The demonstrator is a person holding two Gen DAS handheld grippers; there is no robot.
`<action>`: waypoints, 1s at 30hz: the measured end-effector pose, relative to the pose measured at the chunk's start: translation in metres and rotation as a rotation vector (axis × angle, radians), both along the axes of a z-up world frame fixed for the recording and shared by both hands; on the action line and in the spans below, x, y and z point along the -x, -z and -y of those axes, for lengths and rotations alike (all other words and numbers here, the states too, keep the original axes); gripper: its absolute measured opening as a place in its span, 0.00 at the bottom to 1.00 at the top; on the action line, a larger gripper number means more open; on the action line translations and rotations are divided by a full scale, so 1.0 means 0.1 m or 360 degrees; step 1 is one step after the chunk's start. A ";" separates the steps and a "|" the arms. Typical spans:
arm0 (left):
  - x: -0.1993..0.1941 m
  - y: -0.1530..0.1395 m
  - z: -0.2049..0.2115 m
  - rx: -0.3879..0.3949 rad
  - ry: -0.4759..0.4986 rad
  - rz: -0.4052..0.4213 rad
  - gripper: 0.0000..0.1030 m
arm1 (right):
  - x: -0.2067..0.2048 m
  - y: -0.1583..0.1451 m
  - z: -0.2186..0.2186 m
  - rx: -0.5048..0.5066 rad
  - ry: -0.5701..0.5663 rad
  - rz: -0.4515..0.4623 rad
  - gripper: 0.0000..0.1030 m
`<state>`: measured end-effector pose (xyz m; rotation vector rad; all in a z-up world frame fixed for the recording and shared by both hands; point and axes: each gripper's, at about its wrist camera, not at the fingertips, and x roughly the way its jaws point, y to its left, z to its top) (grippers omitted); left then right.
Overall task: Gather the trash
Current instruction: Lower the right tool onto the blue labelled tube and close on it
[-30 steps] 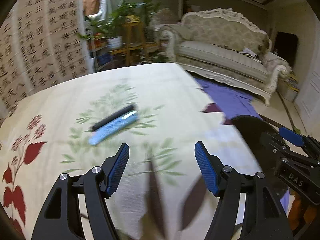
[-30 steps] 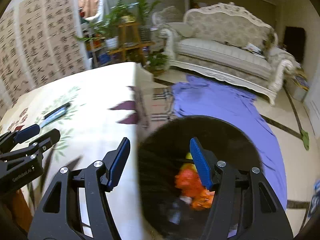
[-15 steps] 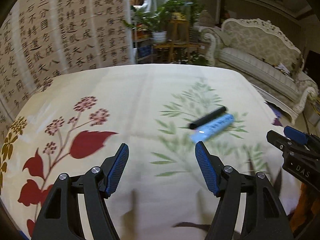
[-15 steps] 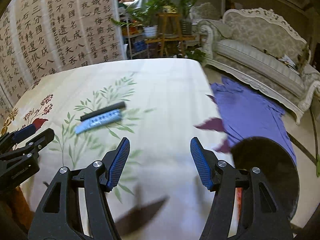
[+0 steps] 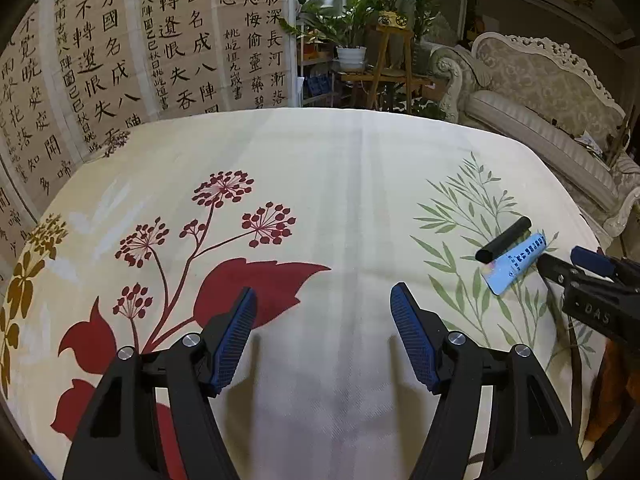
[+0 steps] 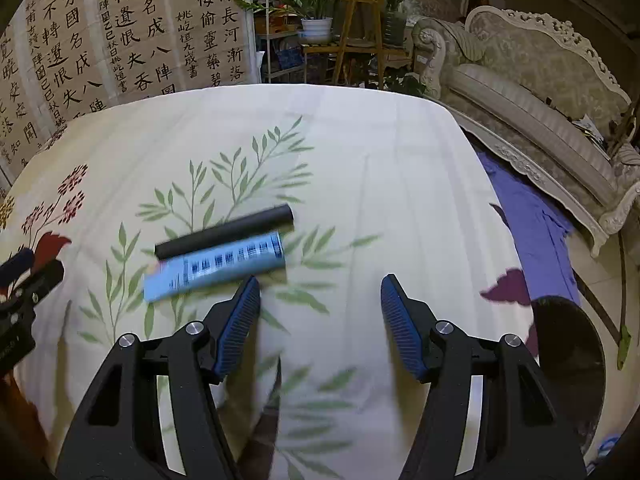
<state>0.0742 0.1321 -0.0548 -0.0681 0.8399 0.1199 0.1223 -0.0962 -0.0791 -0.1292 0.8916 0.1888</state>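
A flat light-blue tube (image 6: 214, 266) and a black stick (image 6: 225, 233) lie side by side on the flowered tablecloth (image 6: 380, 184). In the right wrist view they sit just ahead and left of my right gripper (image 6: 320, 296), which is open with only cloth between its fingers. My left gripper (image 5: 323, 307) is open too, hovering over the red leaf print, with nothing between its fingers. From the left wrist view the tube (image 5: 516, 262) and stick (image 5: 505, 239) are far to the right, close to the right gripper's tip (image 5: 592, 280).
A black bin (image 6: 568, 364) stands on the floor off the table's right edge, beside a purple cloth (image 6: 532, 216). A cream sofa (image 6: 532, 92) and potted plants (image 6: 316, 4) stand behind. A calligraphy screen (image 5: 120, 52) borders the table's far left.
Both grippers have swung left, from over the black bin and table edge to over the tablecloth. The tube and stick now lie right in front of the right gripper.
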 end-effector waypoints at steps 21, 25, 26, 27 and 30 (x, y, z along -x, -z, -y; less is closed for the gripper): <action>-0.16 0.00 -0.27 0.0091 -0.0033 0.0006 0.67 | -0.31 -0.10 -0.11 -0.0106 0.0128 0.0026 0.63; -0.14 0.00 -0.27 0.0101 -0.0037 0.0017 0.67 | -0.25 -0.11 -0.28 -0.0149 0.0086 0.0015 0.63; -0.14 0.00 -0.27 0.0101 -0.0038 0.0018 0.67 | -0.24 -0.11 -0.33 -0.0153 0.0075 0.0007 0.63; -0.14 0.00 -0.27 0.0102 -0.0035 0.0019 0.67 | -0.23 -0.09 -0.38 -0.0152 0.0064 -0.0007 0.63; -0.13 0.00 -0.27 0.0109 -0.0035 0.0021 0.67 | -0.24 -0.02 -0.50 -0.0125 0.0041 -0.0045 0.63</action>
